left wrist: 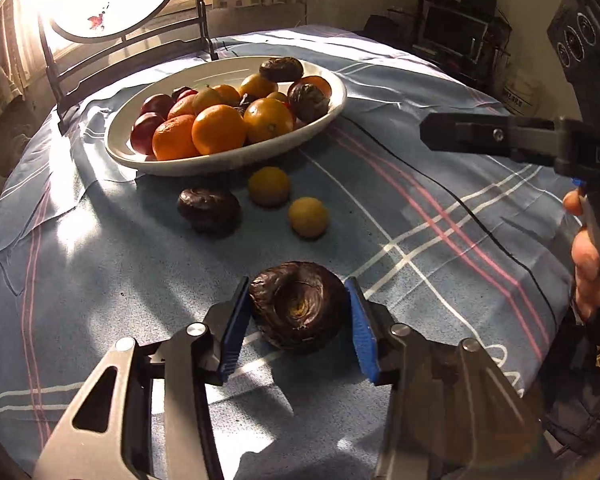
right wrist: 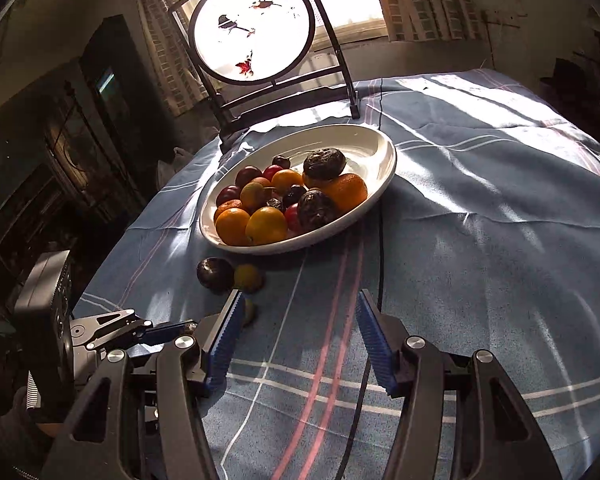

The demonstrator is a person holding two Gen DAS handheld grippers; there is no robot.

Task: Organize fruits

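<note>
tablecloth (left wrist: pixel 440 216): woven cloth, matt, creased, blue with white and pink stripes
bowl (left wrist: pixel 332 108): glossy white ceramic, smooth
oranges (left wrist: pixel 220 128): shiny, finely dimpled peel
dark fruit (left wrist: pixel 298 310): wrinkled, leathery skin, slight sheen
gripper pads (left wrist: pixel 364 332): blue, ribbed, look like rubber
gripper arms (right wrist: pixel 496 400): dull grey metal
</note>
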